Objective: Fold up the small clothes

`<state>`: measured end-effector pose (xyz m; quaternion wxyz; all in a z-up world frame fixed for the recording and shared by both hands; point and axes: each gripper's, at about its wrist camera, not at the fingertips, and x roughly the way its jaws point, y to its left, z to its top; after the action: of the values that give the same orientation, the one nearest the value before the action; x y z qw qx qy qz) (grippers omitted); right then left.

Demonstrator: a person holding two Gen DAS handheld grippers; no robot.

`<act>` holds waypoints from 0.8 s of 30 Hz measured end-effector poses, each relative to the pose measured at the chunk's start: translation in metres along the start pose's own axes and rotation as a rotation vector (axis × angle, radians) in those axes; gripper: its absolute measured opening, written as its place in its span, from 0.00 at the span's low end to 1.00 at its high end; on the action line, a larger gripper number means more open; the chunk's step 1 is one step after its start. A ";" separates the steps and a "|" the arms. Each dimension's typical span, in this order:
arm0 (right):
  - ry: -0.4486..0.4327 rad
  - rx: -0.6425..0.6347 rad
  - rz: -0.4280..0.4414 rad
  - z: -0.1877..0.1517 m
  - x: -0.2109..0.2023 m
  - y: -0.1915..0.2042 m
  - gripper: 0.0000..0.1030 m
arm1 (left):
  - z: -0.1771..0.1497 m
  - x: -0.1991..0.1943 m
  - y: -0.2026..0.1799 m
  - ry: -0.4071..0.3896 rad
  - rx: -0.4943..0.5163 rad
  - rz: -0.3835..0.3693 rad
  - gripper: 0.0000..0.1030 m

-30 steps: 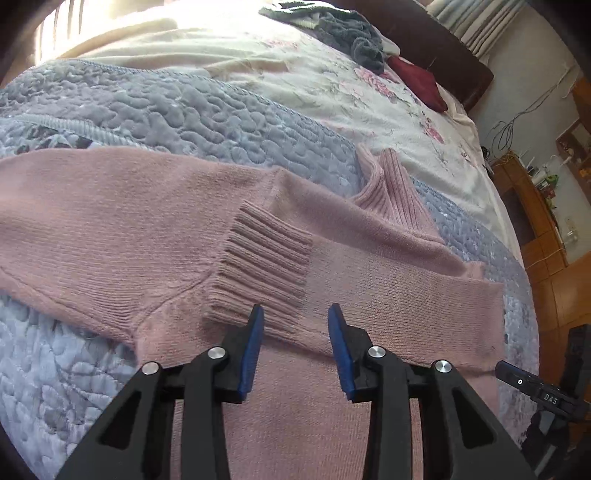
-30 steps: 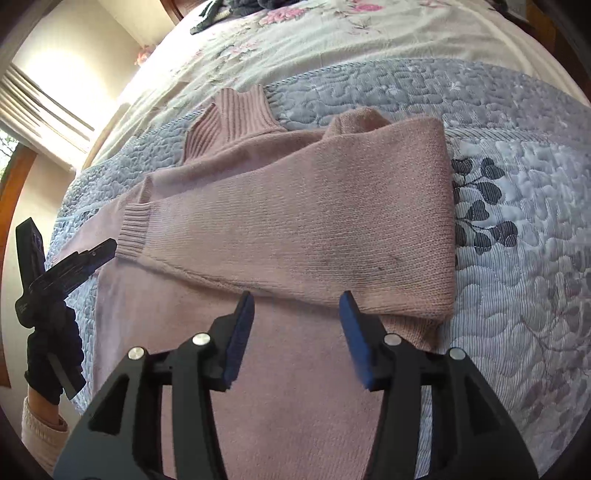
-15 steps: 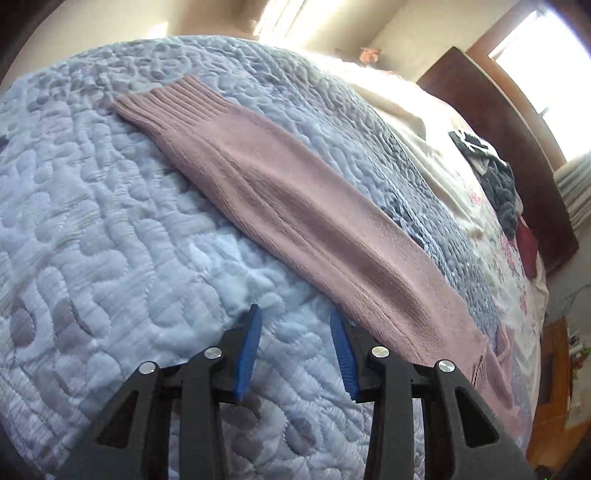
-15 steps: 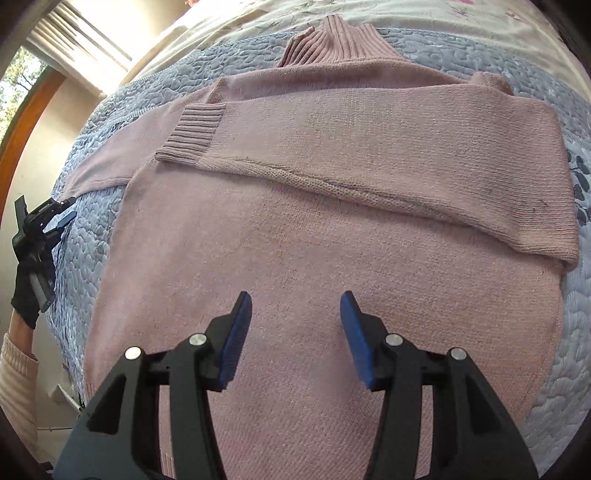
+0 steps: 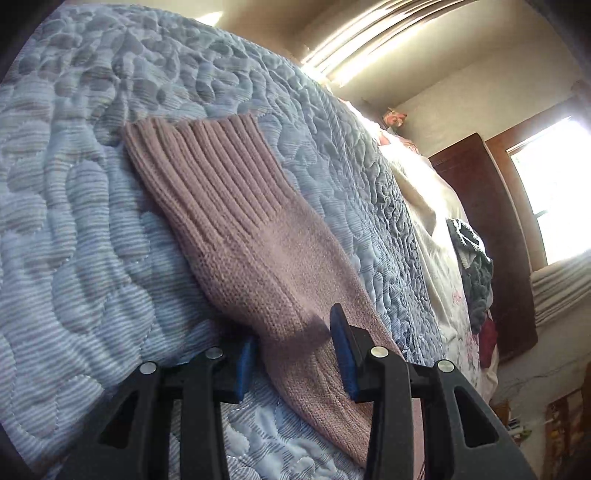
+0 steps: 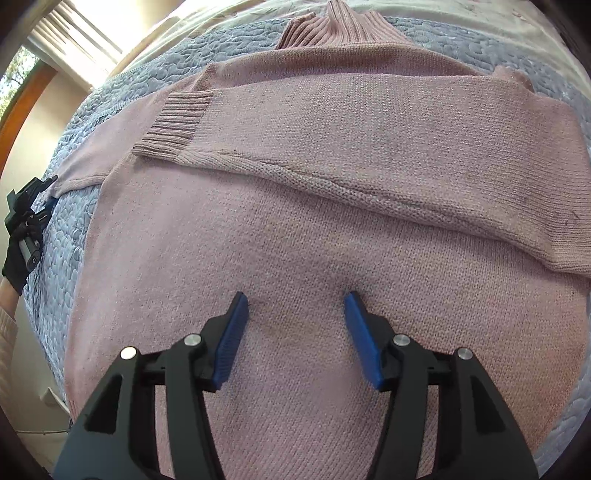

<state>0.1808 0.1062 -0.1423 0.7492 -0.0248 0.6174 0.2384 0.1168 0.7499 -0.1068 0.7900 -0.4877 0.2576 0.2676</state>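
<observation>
Garment: pink knit sweater (image 6: 295, 229) lies flat on the bed's blue quilt (image 5: 74, 229), ribbed collar (image 6: 343, 22) at the far edge.
Sleeve, right side: already folded across the chest, its ribbed cuff (image 6: 177, 122) lying on the body panel.
Sleeve, left side: the left sleeve (image 5: 258, 251) still stretches out over the quilt, cuff end away from the camera.
Left gripper (image 5: 295, 354): a second ago it hovered over the folded cuff at the chest; now swung out to the spread sleeve. Jaws straddle it, one pad tucked at the near edge, the other on top. Wide apart, nothing pinched yet.
Right gripper (image 6: 295, 339): has drawn nearer the body panel, low over the knit. Jaws spread wide, holding nothing; one tip appears to dent the fabric.
Meaning: one sleeve done. Judged next step is closing on the left sleeve and carrying it across.
Background: dark clothes pile (image 5: 476, 273) farther up the bed.
</observation>
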 end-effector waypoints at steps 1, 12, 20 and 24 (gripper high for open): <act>0.000 -0.004 -0.002 0.001 0.001 0.001 0.54 | 0.003 0.002 -0.002 -0.003 0.005 0.002 0.37; -0.016 0.014 0.035 -0.002 -0.002 -0.003 0.52 | 0.008 0.000 -0.018 -0.018 0.069 0.037 0.12; -0.029 0.034 0.033 -0.008 -0.012 -0.001 0.52 | -0.032 -0.012 -0.086 0.002 0.224 -0.080 0.11; -0.043 0.040 0.042 -0.013 -0.022 -0.002 0.52 | -0.074 -0.013 -0.126 0.045 0.315 -0.136 0.11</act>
<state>0.1670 0.0935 -0.1255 0.7576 0.0083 0.6060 0.2424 0.1815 0.6330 -0.0472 0.8670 -0.3801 0.2805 0.1588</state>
